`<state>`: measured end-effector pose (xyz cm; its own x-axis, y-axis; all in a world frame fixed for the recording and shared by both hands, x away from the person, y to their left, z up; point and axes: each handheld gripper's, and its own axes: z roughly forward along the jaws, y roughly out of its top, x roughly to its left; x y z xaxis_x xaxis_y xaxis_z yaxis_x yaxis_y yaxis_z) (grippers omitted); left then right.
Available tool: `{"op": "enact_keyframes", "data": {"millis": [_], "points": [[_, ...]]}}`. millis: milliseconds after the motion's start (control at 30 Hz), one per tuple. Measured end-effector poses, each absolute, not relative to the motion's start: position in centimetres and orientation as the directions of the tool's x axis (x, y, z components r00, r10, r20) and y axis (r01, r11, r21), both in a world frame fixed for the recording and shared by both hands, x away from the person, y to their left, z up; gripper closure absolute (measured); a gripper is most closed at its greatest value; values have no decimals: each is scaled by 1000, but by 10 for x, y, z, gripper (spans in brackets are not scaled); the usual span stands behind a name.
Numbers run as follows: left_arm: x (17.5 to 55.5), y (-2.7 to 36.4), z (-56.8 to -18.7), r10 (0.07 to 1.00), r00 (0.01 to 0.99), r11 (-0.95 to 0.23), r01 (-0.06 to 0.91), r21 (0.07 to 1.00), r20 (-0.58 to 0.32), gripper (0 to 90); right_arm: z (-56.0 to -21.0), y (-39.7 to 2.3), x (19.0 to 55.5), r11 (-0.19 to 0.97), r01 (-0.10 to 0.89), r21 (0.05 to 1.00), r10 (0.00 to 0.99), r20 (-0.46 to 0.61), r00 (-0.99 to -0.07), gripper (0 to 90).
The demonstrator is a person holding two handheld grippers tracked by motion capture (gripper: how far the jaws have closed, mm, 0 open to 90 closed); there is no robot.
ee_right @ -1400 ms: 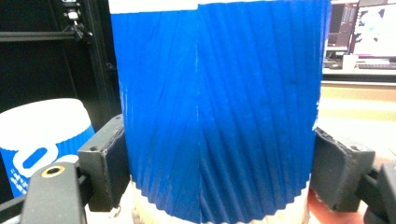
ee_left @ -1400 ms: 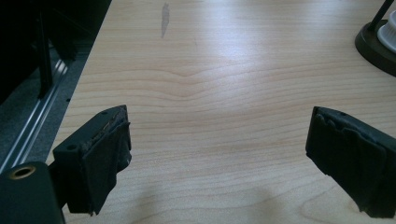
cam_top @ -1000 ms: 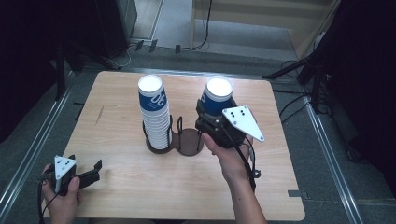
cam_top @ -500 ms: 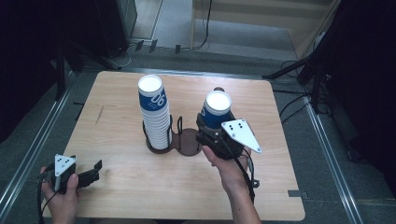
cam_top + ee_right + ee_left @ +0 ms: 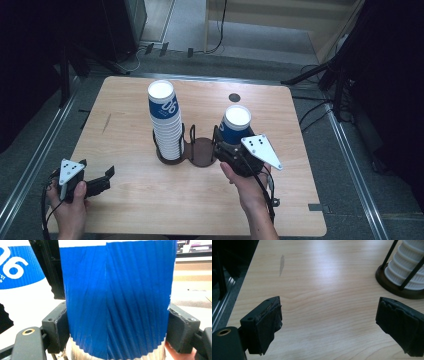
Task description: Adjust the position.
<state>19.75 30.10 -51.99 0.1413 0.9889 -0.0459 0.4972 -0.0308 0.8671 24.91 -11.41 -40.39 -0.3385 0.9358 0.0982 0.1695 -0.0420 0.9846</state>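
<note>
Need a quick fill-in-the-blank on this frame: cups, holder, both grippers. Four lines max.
1. The right gripper is shut on a single ____ paper cup.
2. The tall cup stack stands in the ____ ring of the dark cup holder, seen from the high view.
3. The left gripper has its jaws ____, with nothing between them.
4. Under the left gripper lies the bare ____ tabletop.

Missing words: blue; left; open; wooden

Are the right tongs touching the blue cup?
Touching. In the right gripper view, both pads press against the sides of the blue cup, with no gap on either side.
</note>
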Motion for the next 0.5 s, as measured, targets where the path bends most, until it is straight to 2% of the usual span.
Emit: {"op": "enact_keyframes", "data": {"millis": [500], "points": [[207, 270, -492, 970, 233, -40, 437, 898, -70, 76, -420, -111, 247, -25, 212, 977, 940, 96, -328, 188]]}}
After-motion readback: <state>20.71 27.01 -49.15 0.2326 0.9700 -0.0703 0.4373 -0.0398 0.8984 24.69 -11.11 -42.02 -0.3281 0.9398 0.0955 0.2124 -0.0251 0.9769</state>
